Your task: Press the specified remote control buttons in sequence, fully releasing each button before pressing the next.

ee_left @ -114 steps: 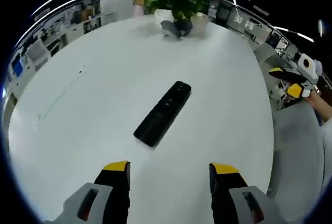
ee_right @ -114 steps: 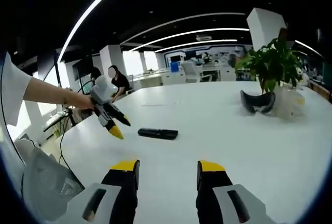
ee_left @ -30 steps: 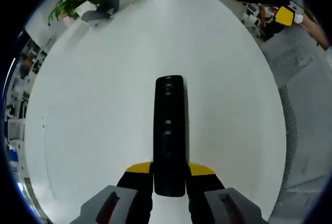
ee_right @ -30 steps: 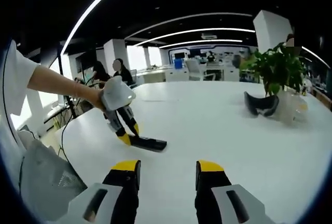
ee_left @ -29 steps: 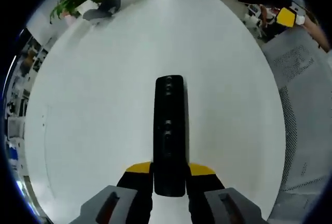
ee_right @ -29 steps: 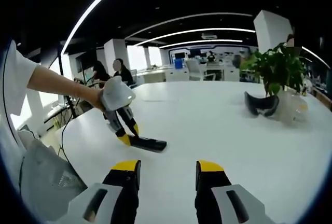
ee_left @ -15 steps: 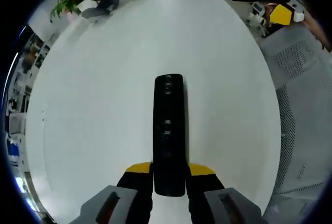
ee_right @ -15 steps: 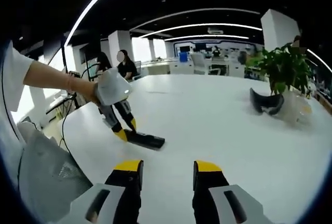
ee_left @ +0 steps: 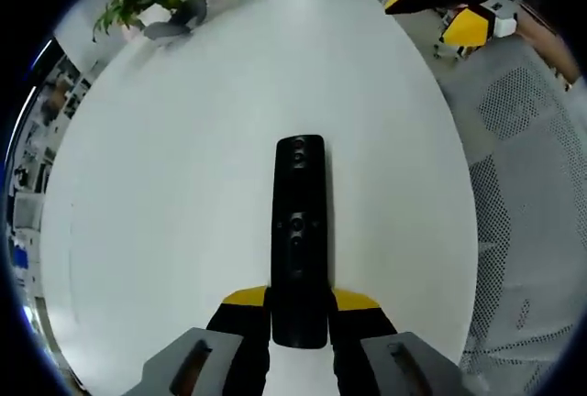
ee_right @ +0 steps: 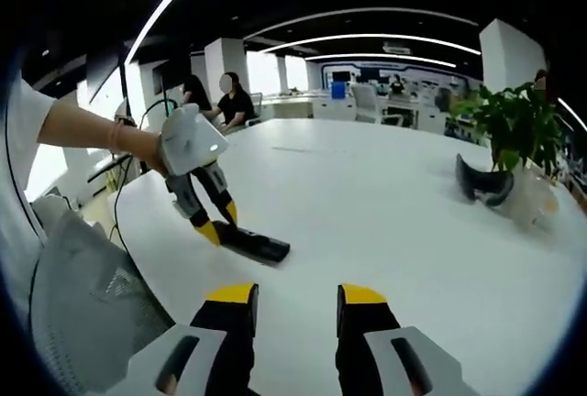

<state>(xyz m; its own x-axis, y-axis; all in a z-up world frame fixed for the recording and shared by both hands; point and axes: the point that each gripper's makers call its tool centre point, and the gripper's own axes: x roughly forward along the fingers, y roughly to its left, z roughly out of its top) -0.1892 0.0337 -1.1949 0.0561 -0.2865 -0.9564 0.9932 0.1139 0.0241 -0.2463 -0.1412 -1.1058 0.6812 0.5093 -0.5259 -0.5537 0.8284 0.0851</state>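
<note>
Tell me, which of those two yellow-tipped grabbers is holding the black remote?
The left gripper: its jaws clamp the remote's near end. The right gripper hangs open, holding nothing.

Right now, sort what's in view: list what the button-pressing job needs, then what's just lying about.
For the job:
- black remote, lying on the white table
- left tongs, shut on its near end
- right tongs, open, clear of it

Lying about:
- potted plant
- dark headset beside it
- mesh chair
</note>
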